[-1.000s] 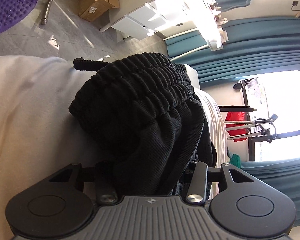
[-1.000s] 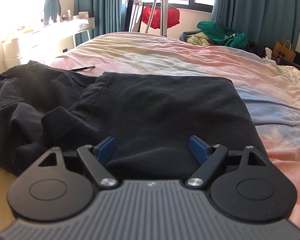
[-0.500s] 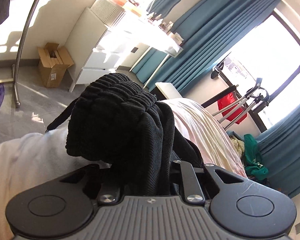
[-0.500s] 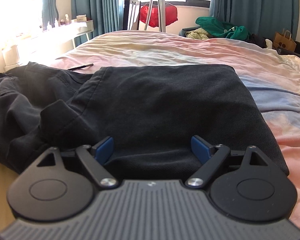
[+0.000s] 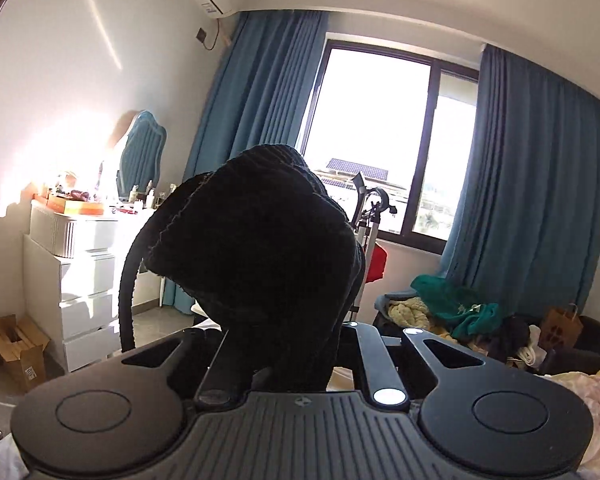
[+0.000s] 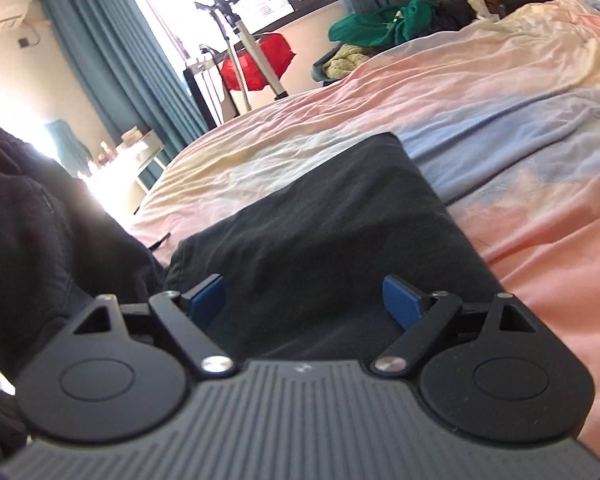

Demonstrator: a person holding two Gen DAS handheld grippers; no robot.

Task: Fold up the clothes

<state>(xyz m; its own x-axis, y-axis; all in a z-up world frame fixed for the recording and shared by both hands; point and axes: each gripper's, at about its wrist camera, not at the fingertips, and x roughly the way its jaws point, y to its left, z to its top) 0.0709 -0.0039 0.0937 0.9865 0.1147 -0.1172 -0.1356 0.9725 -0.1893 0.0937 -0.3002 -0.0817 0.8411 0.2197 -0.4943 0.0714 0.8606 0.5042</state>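
Note:
My left gripper (image 5: 296, 344) is shut on the bunched black ribbed waistband of a pair of trousers (image 5: 256, 248) and holds it up in the air; a drawstring (image 5: 126, 280) hangs off its left side. The fingertips are hidden in the cloth. In the right wrist view the lifted black cloth (image 6: 40, 232) hangs at the left, and the folded part of the black garment (image 6: 332, 232) lies flat on the bed (image 6: 440, 92). My right gripper (image 6: 304, 300) is open, its blue pads (image 6: 206, 294) just above the folded part's near edge.
A white dresser (image 5: 80, 280) with clutter and a mirror stands at the left wall. Blue curtains (image 5: 532, 200) frame the window. A pile of green and yellow clothes (image 5: 452, 304) and a paper bag (image 5: 560, 326) lie past the bed. A tripod (image 6: 244, 48) stands by a red item.
My left gripper has lifted the waistband off the bed and swung up from facing the floor to facing the window. My right gripper has tilted to the left over the folded cloth, still open.

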